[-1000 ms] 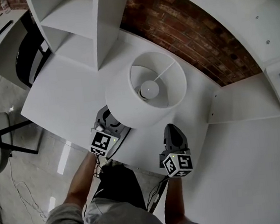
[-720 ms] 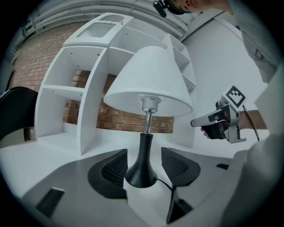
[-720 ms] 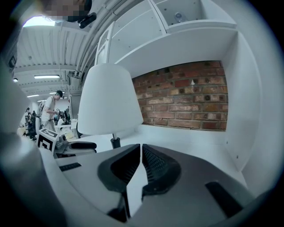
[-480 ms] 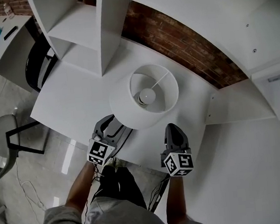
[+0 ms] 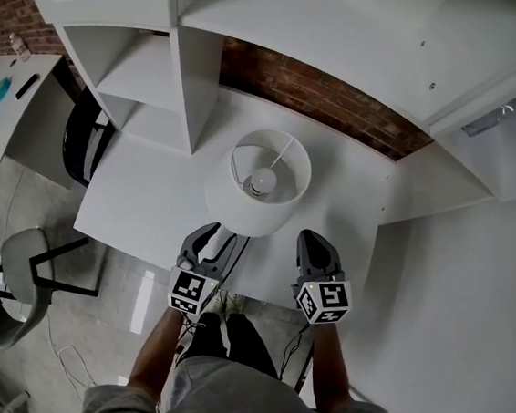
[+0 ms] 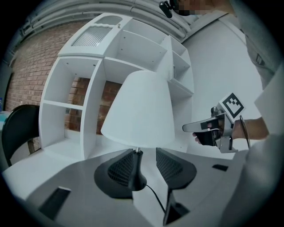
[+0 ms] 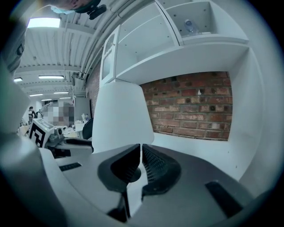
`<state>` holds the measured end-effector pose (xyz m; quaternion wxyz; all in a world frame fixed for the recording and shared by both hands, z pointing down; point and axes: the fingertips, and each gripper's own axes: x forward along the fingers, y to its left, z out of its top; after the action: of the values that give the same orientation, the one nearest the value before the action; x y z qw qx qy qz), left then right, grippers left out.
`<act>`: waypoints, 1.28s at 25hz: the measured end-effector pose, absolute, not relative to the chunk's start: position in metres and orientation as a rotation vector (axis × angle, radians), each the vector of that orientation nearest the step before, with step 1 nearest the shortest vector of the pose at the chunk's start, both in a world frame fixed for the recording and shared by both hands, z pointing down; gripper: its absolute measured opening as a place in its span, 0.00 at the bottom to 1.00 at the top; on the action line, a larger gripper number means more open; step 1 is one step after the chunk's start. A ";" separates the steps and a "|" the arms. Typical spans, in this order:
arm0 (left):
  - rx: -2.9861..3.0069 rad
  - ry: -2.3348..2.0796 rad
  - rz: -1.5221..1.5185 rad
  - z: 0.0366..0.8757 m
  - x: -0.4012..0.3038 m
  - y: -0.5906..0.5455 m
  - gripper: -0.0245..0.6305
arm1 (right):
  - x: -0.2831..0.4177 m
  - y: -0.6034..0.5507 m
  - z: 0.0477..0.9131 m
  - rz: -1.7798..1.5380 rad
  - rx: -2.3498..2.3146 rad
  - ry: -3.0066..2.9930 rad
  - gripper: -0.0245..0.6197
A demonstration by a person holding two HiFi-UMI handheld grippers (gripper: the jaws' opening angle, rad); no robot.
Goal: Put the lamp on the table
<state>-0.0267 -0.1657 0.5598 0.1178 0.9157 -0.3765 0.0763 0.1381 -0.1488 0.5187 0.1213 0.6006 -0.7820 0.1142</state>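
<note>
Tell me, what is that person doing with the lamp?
A person holds a gripper in each hand at a white table. The lamp, with its white shade, stands upright on the table. The left gripper has the lamp's thin black stem between its jaws, which are closing but do not squeeze it from both sides yet. The right gripper is shut, holds nothing, and hangs beside the lamp.

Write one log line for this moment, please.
lamp: standing on table | left gripper: jaws closing, lamp between them, not pressed | right gripper: shut, empty
</note>
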 end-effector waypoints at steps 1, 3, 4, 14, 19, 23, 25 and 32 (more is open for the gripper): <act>2.680 -1.100 0.234 0.555 -0.028 -0.165 0.28 | 0.137 -0.147 0.515 0.331 1.754 -2.286 0.09; 2.675 -1.103 0.252 0.548 -0.030 -0.163 0.27 | 0.136 -0.145 0.507 0.327 1.755 -2.291 0.09; 2.671 -1.110 0.247 0.544 -0.032 -0.163 0.26 | 0.136 -0.144 0.504 0.326 1.756 -2.294 0.09; 2.688 -1.193 0.212 0.500 -0.043 -0.172 0.20 | 0.134 -0.138 0.480 0.300 1.757 -2.317 0.09; 2.712 -1.192 0.193 0.479 -0.041 -0.172 0.18 | 0.130 -0.135 0.472 0.275 1.748 -2.326 0.09; 2.749 -1.174 0.176 0.461 -0.032 -0.170 0.15 | 0.129 -0.134 0.462 0.254 1.756 -2.341 0.09; 2.768 -1.164 0.160 0.451 -0.028 -0.170 0.14 | 0.129 -0.134 0.457 0.241 1.760 -2.351 0.09; 2.804 -1.152 0.147 0.432 -0.022 -0.168 0.08 | 0.134 -0.127 0.442 0.198 1.799 -2.373 0.09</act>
<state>-0.0217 -0.1677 0.4322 0.0535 0.9226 -0.3790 0.0484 0.1338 -0.1274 0.4415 0.0784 0.6009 -0.7928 0.0660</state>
